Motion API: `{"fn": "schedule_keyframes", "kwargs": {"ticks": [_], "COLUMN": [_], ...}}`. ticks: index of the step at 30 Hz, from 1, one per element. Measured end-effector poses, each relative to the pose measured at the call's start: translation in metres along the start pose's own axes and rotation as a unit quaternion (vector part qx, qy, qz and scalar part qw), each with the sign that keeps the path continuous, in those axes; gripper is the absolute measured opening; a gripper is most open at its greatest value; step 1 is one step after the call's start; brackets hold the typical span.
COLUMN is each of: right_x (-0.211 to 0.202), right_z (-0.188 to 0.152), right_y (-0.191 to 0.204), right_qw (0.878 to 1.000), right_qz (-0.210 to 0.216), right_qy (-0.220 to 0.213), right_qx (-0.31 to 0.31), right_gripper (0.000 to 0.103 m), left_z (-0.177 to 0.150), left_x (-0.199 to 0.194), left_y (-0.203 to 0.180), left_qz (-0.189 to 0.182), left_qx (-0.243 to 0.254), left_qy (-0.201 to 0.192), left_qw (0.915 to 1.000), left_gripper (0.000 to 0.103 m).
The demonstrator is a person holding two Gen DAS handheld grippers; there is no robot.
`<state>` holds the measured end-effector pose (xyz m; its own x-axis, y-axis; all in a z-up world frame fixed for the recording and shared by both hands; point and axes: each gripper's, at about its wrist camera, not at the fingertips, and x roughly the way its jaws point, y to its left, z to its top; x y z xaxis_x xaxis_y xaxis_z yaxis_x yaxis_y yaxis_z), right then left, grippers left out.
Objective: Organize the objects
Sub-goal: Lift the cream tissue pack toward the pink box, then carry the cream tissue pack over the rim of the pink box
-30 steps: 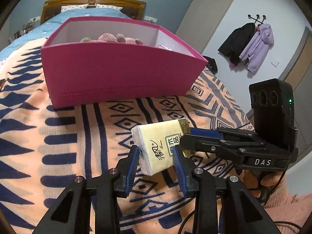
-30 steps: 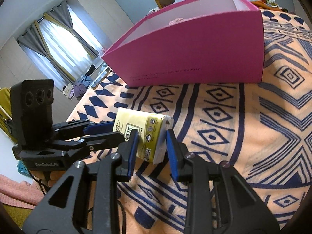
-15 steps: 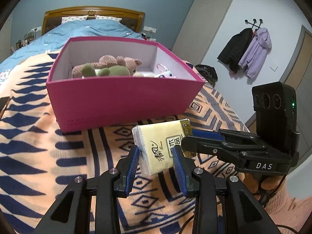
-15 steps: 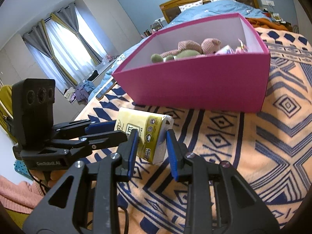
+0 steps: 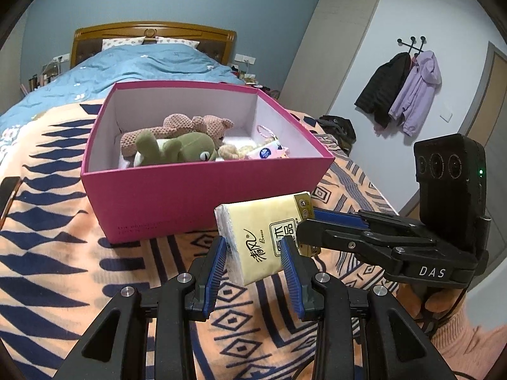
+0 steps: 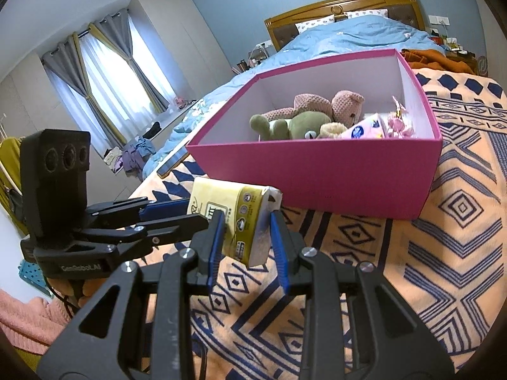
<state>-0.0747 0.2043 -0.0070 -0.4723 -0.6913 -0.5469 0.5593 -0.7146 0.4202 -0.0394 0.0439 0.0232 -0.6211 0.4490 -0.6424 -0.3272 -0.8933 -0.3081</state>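
From the left wrist, the view has risen since a second ago: the pink box (image 5: pixel 202 190), then seen mostly as a side wall, now shows its whole inside. The yellow tissue pack (image 5: pixel 264 239) is held above the patterned blanket (image 5: pixel 57 253), just in front of the box. The left gripper (image 5: pixel 255 262) pinches its near end between blue pads, as it did before. The right gripper (image 5: pixel 312 231) reaches in from the right and clamps the pack's far end. The blanket lies on a bed with a blue cover (image 5: pixel 152 66) and a wooden headboard (image 5: pixel 152 31); jackets (image 5: pixel 402 91) hang on the wall at right. In the box lie a pink plush toy (image 5: pixel 177 129), a green plush frog (image 5: pixel 177 150) and a small pink packet (image 5: pixel 269 152).

From the right wrist, the box (image 6: pixel 317 177) likewise now shows its contents. The right gripper (image 6: pixel 245 236) squeezes the pack (image 6: pixel 236 218) at one end; the left gripper (image 6: pixel 177 213) grips the other end from the left. A curtained window (image 6: pixel 104 85) stands at left beyond the bed. The pink toy (image 6: pixel 326 106), the frog (image 6: pixel 294 125) and the packet (image 6: pixel 367 129) sit against the box's far right side.
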Motion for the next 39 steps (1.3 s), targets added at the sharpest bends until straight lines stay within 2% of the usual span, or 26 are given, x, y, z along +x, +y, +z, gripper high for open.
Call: {"fn": "schedule_keyframes", "kwargs": {"ticks": [39], "right_x": [-0.001], "right_z": [0.045], "right_y": [-0.001], "right_qw": [0.999], "right_qz": [-0.007], "right_qy": [-0.040], "right_qx": [-0.019], "right_gripper": [0.033], "left_z": [0.041], "left_x": [0.003], "left_y": [0.001], "left_qz": [0.016], "left_qx": [0.008], "left_qy": [-0.031], "left_qw": [0.9994], "left_gripper": [0.035]}}
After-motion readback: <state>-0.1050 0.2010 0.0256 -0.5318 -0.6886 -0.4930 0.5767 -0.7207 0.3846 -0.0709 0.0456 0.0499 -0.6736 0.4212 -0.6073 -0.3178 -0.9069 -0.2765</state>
